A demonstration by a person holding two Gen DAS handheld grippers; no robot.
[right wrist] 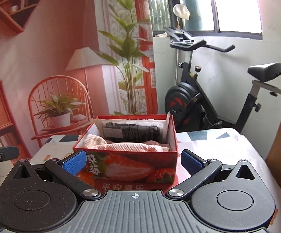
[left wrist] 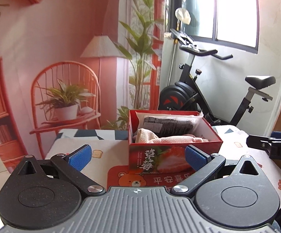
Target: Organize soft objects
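Left wrist view: left gripper (left wrist: 137,158) spread wide, empty. Red strawberry-printed cardboard box (left wrist: 174,160) on patterned tablecloth (left wrist: 105,145), holding pink mesh cloth (left wrist: 171,140) and black packaged fabric (left wrist: 167,125). Right gripper (right wrist: 133,162) likewise apart, empty, near box.

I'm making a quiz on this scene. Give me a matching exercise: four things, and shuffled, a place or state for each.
1. pink mesh cloth
2. dark packet
3. red strawberry box
4. left gripper

A. open, holding nothing
B. at the back of the box
C. on the red bear mat
D. at the front of the box

Pairs: 1-D, 2-B, 3-C, 4-A
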